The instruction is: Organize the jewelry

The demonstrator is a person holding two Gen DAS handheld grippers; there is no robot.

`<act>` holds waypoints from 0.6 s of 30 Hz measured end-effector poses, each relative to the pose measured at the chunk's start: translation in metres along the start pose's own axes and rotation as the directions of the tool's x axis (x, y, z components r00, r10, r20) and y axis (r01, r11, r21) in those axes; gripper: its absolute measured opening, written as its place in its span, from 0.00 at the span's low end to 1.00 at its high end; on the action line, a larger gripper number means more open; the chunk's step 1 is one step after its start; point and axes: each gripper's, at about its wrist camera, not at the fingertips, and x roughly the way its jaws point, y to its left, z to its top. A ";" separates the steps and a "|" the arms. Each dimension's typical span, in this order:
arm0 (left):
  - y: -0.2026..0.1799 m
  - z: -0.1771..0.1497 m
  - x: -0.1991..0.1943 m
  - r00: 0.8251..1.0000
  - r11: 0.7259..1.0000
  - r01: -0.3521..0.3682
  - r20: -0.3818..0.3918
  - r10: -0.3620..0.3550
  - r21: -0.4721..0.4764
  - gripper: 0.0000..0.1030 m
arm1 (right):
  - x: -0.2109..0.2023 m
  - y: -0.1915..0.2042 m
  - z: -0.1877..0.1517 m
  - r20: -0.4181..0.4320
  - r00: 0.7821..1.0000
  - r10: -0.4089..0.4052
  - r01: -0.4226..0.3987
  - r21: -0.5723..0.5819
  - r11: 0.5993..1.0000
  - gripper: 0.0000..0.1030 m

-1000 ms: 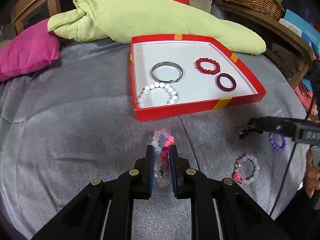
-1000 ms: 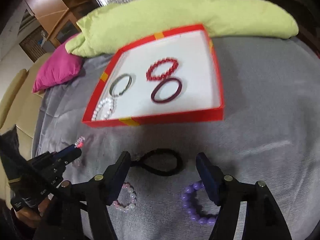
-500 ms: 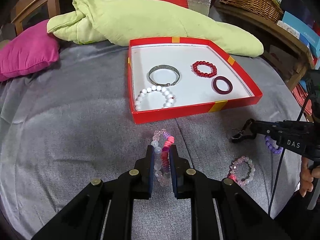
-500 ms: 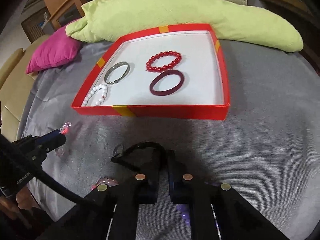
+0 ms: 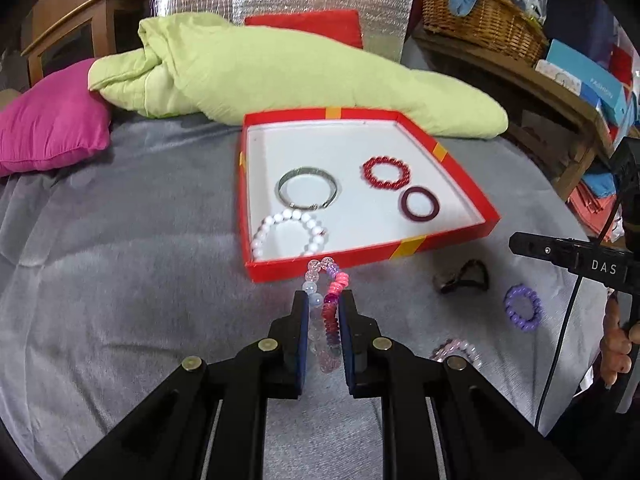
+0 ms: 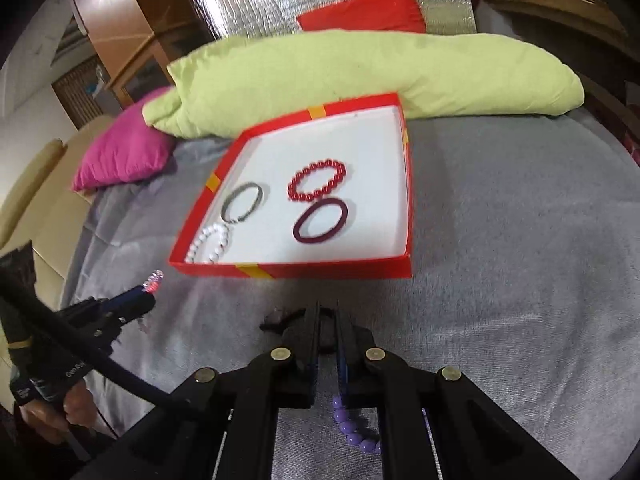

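Jewelry: glossy pink-and-clear bead bracelet point(image 5: 326, 312) pinched in left gripper point(image 5: 325, 300), thin black loop point(image 6: 294, 318) clamped in right gripper point(image 6: 328, 312).

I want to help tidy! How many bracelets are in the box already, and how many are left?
Four lie in the red box: silver bangle, red beads, dark red ring, white beads. The left gripper holds a pink-and-clear bracelet. The right gripper is shut by the black hair tie; grip unclear. A purple bracelet and a pale pink one wait on the grey cloth.
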 end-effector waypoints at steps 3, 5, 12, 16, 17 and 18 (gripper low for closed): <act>-0.005 0.002 -0.002 1.000 1.000 0.016 0.021 -0.017 0.005 0.16 | -0.008 0.001 0.003 0.032 0.999 0.021 -0.022 0.008 1.000 0.07; -0.007 0.003 -0.001 1.000 1.000 0.015 0.024 -0.015 0.006 0.16 | -0.008 0.002 0.005 0.022 0.999 0.032 -0.032 0.009 0.999 0.07; -0.009 0.003 0.004 1.000 1.000 0.001 0.001 -0.001 0.007 0.16 | 0.007 0.007 -0.003 -0.075 0.997 0.006 -0.006 -0.011 1.000 0.57; -0.008 0.002 0.005 1.000 1.000 -0.003 -0.010 0.003 0.008 0.16 | 0.013 0.019 -0.007 -0.067 0.998 0.000 -0.004 -0.061 0.998 0.67; -0.009 0.001 0.005 1.000 1.000 -0.005 -0.013 0.005 0.010 0.16 | 0.016 0.023 -0.008 -0.073 0.997 -0.005 0.000 -0.069 0.998 0.67; -0.009 0.001 0.005 1.000 1.000 -0.007 -0.013 0.008 0.013 0.16 | 0.019 0.025 -0.009 -0.078 0.997 -0.011 0.005 -0.076 0.997 0.67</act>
